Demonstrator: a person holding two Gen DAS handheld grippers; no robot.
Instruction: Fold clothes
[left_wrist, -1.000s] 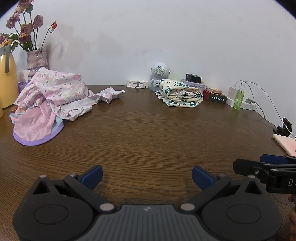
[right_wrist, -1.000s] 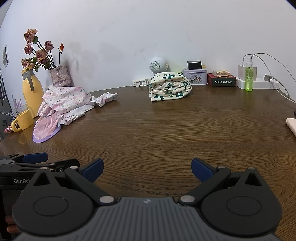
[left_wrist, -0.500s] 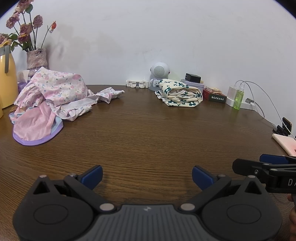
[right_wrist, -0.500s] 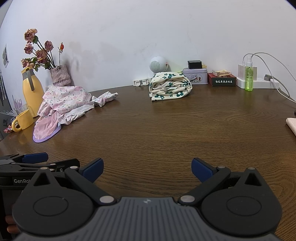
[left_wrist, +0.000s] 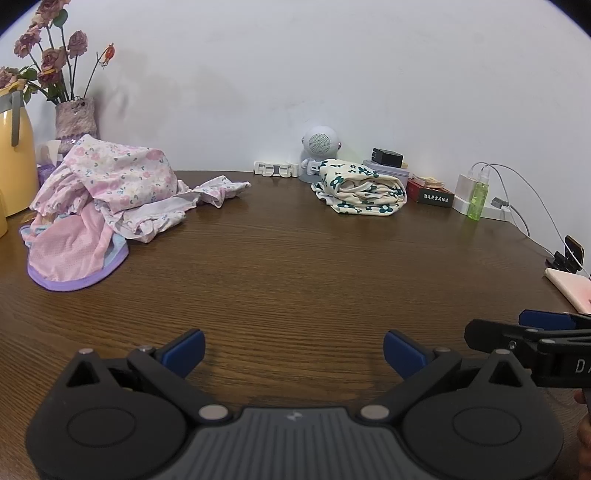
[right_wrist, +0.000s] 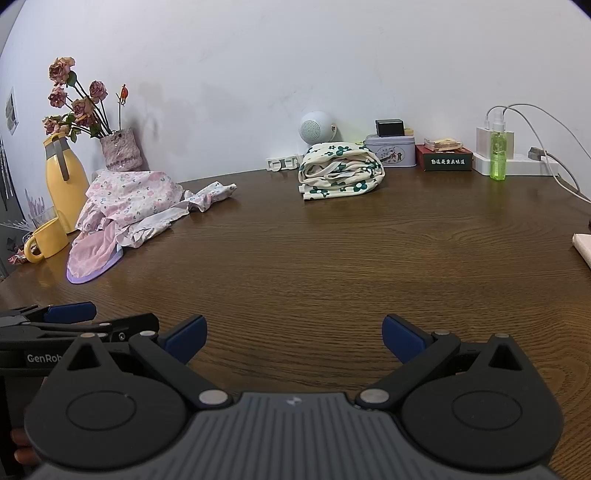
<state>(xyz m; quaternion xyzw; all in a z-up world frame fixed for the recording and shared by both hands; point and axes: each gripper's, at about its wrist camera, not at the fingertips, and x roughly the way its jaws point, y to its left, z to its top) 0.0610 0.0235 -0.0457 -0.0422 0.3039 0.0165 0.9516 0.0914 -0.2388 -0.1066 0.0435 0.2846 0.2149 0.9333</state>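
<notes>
A heap of unfolded pink floral clothes (left_wrist: 110, 192) lies at the table's far left, also in the right wrist view (right_wrist: 129, 203). A folded cream garment with green flowers (left_wrist: 360, 192) sits at the back centre, also in the right wrist view (right_wrist: 340, 171). My left gripper (left_wrist: 293, 350) is open and empty, low over the near table. My right gripper (right_wrist: 293, 336) is open and empty beside it. Each gripper shows at the edge of the other's view: the right gripper (left_wrist: 524, 328) and the left gripper (right_wrist: 85, 317).
A yellow jug (right_wrist: 62, 184), a yellow mug (right_wrist: 46, 240) and a vase of dried roses (right_wrist: 120, 149) stand at the far left. A round speaker (right_wrist: 316, 127), tin (right_wrist: 389, 149), red box (right_wrist: 443, 158), green bottle (right_wrist: 498, 155) and power strip (right_wrist: 524, 164) with cables line the back wall.
</notes>
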